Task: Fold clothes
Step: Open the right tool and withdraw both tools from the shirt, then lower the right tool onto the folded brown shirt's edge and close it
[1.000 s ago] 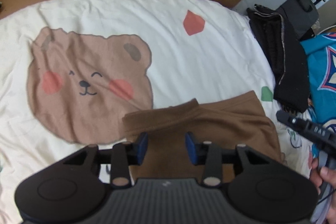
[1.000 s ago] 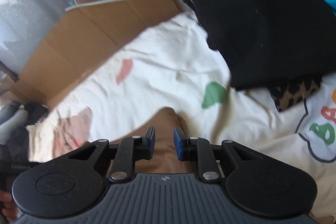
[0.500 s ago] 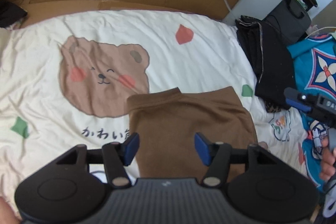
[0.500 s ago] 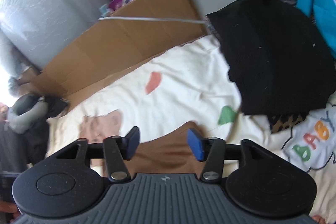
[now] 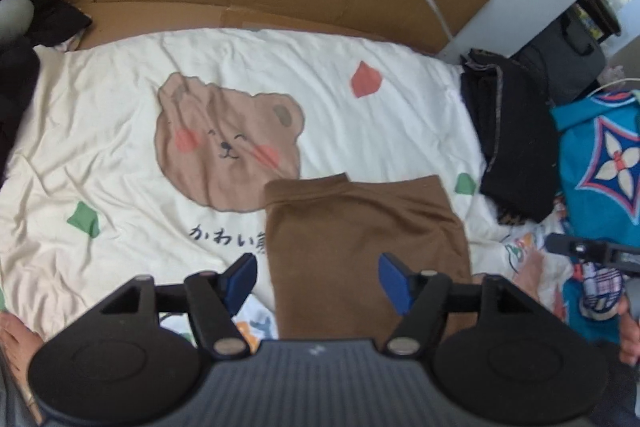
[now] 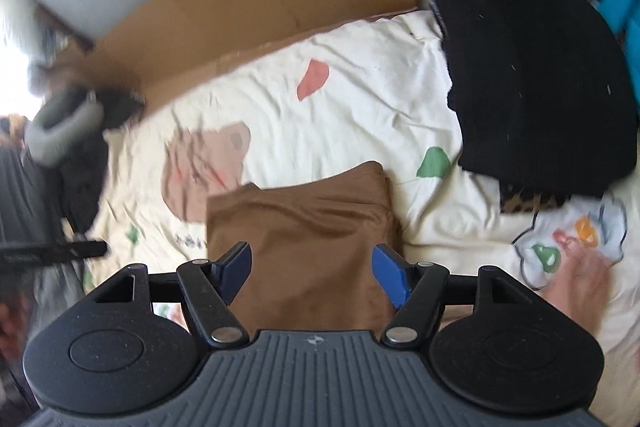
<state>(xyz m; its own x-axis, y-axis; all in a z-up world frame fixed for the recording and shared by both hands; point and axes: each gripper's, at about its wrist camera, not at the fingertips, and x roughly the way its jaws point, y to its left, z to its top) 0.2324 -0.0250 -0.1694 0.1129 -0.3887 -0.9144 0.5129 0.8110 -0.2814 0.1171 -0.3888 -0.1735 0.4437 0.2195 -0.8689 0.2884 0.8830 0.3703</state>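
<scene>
The soft brown folded cloth (image 5: 360,239) lies flat on the cream bed sheet with a bear picture (image 5: 120,131), just beside a pile of black clothes (image 5: 508,139). It looks neat and squared, so the fold seems done. The left claw (image 5: 318,279) hangs above the near edge of the cloth with its blue fingers wide apart, holding nothing. The right claw (image 6: 310,273) is the same, spread wide and empty, above the cloth. Both point forward over the bed, likely let go so the cloth can rest.
</scene>
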